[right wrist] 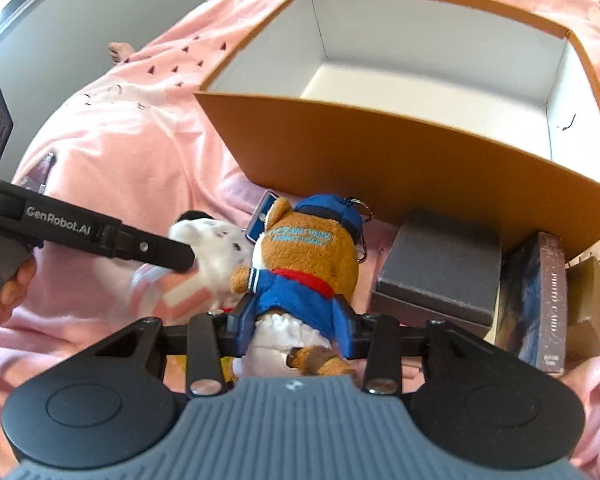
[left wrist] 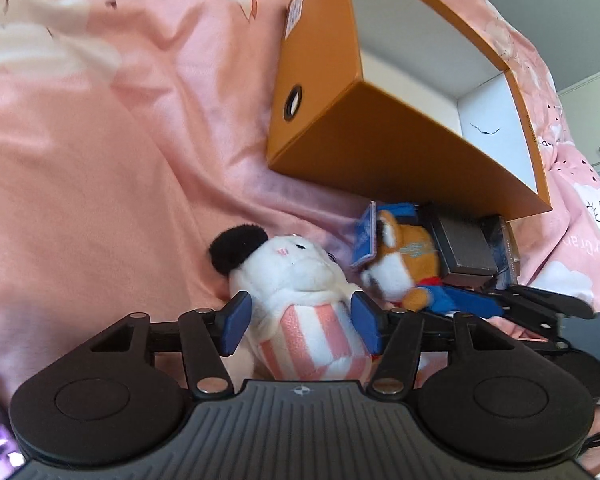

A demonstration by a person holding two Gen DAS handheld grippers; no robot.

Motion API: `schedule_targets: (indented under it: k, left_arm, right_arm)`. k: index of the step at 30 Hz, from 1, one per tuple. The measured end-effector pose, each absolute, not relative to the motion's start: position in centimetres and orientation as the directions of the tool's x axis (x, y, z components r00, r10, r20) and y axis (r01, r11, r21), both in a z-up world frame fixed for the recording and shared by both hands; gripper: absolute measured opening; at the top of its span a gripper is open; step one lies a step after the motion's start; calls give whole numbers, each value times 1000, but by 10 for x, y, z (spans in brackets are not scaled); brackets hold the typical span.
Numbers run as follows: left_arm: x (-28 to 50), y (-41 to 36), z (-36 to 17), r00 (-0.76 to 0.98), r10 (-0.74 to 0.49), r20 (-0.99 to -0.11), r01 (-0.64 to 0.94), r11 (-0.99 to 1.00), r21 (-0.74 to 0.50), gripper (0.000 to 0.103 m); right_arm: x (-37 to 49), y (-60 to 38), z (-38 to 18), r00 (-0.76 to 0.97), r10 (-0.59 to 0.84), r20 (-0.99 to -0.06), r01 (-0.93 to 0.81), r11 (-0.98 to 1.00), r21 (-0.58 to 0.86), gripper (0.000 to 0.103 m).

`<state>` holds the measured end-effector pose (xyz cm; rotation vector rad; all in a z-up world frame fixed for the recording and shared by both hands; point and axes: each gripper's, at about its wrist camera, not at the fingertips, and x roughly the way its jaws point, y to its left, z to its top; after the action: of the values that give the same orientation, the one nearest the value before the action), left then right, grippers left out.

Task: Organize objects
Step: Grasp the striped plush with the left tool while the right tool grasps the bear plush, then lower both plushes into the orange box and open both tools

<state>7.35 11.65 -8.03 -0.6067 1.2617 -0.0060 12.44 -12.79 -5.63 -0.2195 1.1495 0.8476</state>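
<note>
A white plush (left wrist: pixel 300 276) with a black ear and pink-striped body lies on the pink blanket, between the pads of my left gripper (left wrist: pixel 300 326). The jaws stand wide around it, and a small gap shows at the left pad. Right beside it lies a brown bear plush (right wrist: pixel 308 256) in a blue cap and jacket. My right gripper (right wrist: pixel 294 328) has its pads against both sides of the bear's blue jacket. The bear (left wrist: pixel 408 256) and the white plush (right wrist: pixel 216 240) touch each other. An orange box (right wrist: pixel 380 152) with an empty white inside stands open just beyond them.
A dark grey box (right wrist: pixel 440 264), a dark photo-card box (right wrist: pixel 540 300) and a small brown box (right wrist: pixel 588 300) lie against the orange box's (left wrist: pixel 340 152) near wall. The pink blanket (left wrist: pixel 100 160) spreads to the left. A hand (right wrist: pixel 8 296) holds the left gripper's handle.
</note>
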Motion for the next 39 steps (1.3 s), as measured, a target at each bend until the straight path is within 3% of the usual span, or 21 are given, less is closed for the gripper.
schedule_targets:
  k: [6,13,16,20,30,39]
  left_arm:
    - [76,114,-98,319,-331,-888,-350,830,-435,81]
    - [83,110,-114,307,-351,-885,-362,816,-449,83]
    - [84,109,-118,316,-356,-879,-374,805,-460,83]
    - [78,103,-116,360,-335,-871,-343,821,-457,81]
    - [52,80,-69,541,-189,-819,-233,902,-362,78]
    - [47,58,-5,696,-160,-700,-104,942,-319,78]
  right_arm:
    - [129,-127,-82,82,455,-887,-654,696,297,47]
    - [131,-117,-88,82,457,-886,-672,682,290,54]
    - [130,-110,-92,94,446,-890,-688,676,266,55]
    - [131,-108,-97,100,443,-891,-685,680,262,46]
    - [124,-124,-65,142,514,-846,-680,671,294,42]
    - [114,-137,1,250,608,-753,-701,650,293,42]
